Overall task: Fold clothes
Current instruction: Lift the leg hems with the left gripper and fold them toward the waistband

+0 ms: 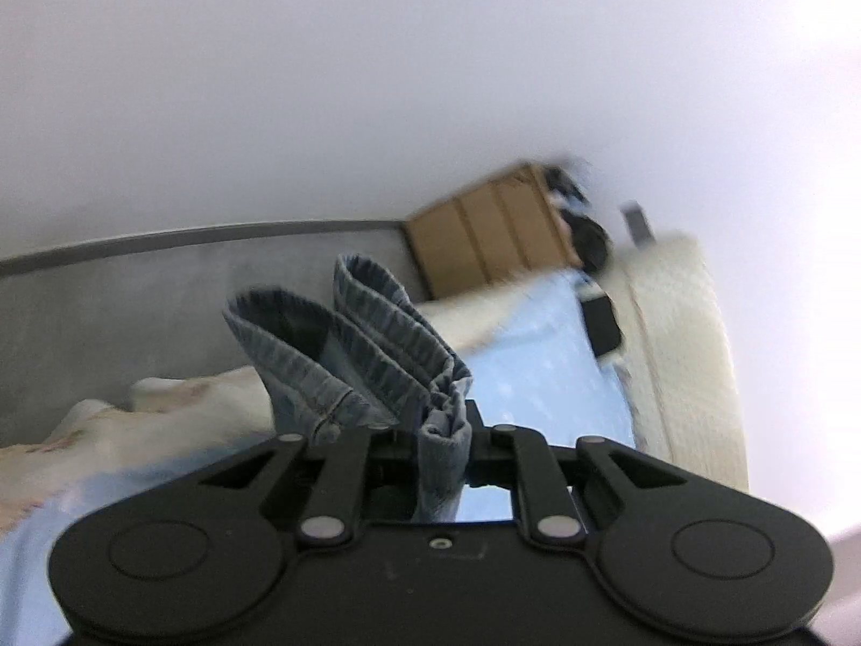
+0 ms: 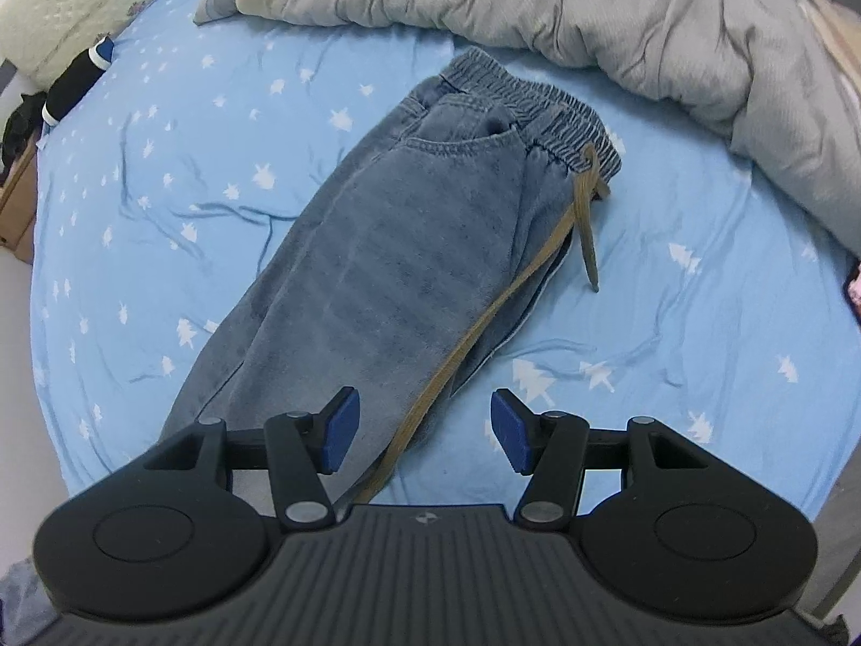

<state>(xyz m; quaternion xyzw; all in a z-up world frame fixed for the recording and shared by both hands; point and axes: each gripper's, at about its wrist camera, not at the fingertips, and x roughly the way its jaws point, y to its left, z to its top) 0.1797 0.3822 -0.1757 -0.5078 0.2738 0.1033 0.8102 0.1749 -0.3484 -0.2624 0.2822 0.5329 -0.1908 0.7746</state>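
Left gripper clamped; right gripper agape.

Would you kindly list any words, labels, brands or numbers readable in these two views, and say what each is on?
No readable text in either view.
Right gripper body: a small emblem, no letters legible.
Cardboard box: faint marks, too blurred to read.
Jeans: no label visible.

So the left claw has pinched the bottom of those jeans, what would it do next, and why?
Probably carry the gathered leg cuffs toward the elastic waistband to fold the jeans in half. The left gripper is shut on the bunched hems and lifted, while the jeans lie lengthwise on the blue sheet. The right gripper hangs open over them, holding nothing.
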